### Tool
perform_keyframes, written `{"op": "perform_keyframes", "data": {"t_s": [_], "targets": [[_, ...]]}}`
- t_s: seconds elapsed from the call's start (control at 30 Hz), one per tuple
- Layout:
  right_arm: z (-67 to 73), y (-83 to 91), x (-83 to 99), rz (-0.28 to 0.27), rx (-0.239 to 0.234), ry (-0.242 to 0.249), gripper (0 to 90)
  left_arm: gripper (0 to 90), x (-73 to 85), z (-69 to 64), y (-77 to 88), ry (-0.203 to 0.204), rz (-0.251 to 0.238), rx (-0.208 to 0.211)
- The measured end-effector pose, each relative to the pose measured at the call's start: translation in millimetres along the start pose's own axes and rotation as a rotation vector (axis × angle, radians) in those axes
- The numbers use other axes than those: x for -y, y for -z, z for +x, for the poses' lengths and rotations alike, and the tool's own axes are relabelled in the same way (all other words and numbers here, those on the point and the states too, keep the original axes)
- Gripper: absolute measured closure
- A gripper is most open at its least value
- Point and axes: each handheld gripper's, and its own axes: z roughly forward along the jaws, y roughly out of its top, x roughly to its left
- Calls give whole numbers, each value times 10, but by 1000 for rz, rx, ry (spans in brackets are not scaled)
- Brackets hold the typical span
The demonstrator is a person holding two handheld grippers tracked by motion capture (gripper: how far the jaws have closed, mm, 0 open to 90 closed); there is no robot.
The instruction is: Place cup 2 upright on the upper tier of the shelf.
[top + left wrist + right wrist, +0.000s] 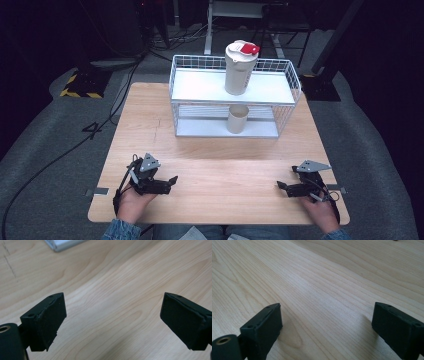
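Observation:
My left gripper (172,179) rests low over the wooden table (215,170) near its front left, held by a hand. Its jaws stand wide apart in the left gripper view (113,320), with bare wood between them. Over at the front right lies my right gripper (280,186), pointing toward the table's middle. In the right gripper view (327,327) its jaws are also apart and hold nothing. A white bottle with a red and white lid (240,67) stands upright on the top shelf of a white wire rack (200,107). On the rack's lower shelf sits a beige cup (238,119).
The rack takes up the far middle of the table; one of its corners (62,244) appears at the top of the left gripper view. Bare wood stretches between the two grippers. Cables and stands lie on the dark floor beyond the table.

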Motion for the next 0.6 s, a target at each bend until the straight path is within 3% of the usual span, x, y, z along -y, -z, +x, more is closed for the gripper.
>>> {"op": "perform_keyframes", "data": {"t_s": [0.17,0.2,0.23,0.33,0.47,0.6], "targets": [[0,0,0,0,0,0,98,73,91,72,-95,9,45,-16],[0,0,0,0,0,1,98,73,109,99,-111,-7,59,-32],[0,0,0,0,0,0,98,73,133,106,-133,8,71,-38],[0,0,0,0,0,0,98,74,187,164,-173,-1,107,-70],[0,0,0,0,0,1,98,50,223,219,-181,27,99,-71],[0,0,0,-1,-1,1,98,0,235,243,-203,22,90,-69]]}}
